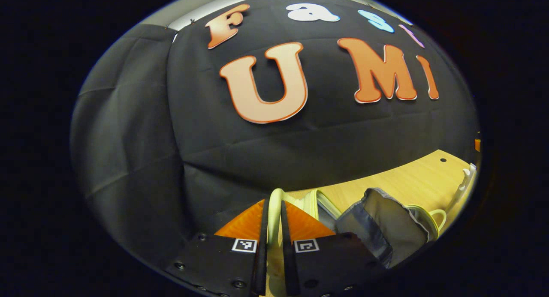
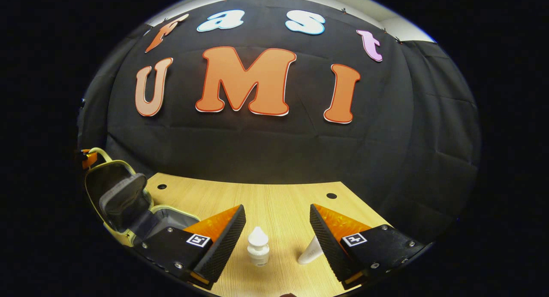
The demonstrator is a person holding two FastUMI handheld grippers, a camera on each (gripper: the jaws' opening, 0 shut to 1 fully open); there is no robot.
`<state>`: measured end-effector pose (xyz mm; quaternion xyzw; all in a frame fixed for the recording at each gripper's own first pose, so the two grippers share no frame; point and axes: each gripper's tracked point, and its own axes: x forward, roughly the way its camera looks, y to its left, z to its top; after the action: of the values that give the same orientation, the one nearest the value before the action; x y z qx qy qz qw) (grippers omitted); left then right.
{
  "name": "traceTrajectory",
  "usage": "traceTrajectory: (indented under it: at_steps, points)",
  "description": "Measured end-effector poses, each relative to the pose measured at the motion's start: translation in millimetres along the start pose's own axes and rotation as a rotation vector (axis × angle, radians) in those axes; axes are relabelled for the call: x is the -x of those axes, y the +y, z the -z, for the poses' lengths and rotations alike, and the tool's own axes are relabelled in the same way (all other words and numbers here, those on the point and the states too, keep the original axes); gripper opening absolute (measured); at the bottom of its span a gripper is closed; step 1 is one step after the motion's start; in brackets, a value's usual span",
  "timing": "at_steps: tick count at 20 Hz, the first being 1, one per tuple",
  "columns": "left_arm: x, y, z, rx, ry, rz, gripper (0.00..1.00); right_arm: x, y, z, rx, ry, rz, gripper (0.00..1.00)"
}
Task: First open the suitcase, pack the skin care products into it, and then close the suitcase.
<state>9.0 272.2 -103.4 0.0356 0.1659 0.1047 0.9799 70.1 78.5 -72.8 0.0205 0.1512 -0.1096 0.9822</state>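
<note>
Right gripper view: gripper [image 2: 278,228] wide around bottle [image 2: 258,246].

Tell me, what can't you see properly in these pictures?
- Suitcase inside: right gripper view, hidden by its grey flap and the right gripper finger.
- White tube: same view, half hidden behind a finger.
- Suitcase rim in the left gripper: left gripper view, fingers cover the lower part.

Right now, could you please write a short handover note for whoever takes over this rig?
Left gripper: jaws shut on the suitcase lid's pale rim, holding it up.
Right gripper: jaws open, hanging over a small white bottle standing on the table; a white tube lies beside it.
Done: suitcase open.
Left: pack both products, close the suitcase.
</note>
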Motion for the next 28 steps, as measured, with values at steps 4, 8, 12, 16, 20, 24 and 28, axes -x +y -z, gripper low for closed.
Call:
traceTrajectory:
  at_steps: [4,8,12,16,20,24,28]
  points:
    - [-15,31,45,0.046,0.106,-0.048,0.17,1,1,4,0.034,0.009,0.004,0.95]
    - [-34,48,114,0.127,0.264,-0.088,0.17,1,8,10,0.039,0.03,-0.001,0.96]
    - [-52,39,153,0.194,0.389,-0.098,0.18,2,16,21,0.07,0.057,-0.015,0.96]
    - [-62,29,169,0.25,0.397,-0.127,0.23,4,25,32,0.089,0.085,-0.027,0.96]
    - [-46,9,125,0.21,0.289,-0.092,0.53,8,23,41,0.087,0.095,-0.032,0.96]
    - [-20,-31,59,0.118,0.149,-0.041,0.83,7,14,37,0.088,0.064,-0.033,0.96]
    - [13,-100,-1,0.015,0.016,0.036,0.96,1,-6,30,0.078,0.012,-0.035,0.96]
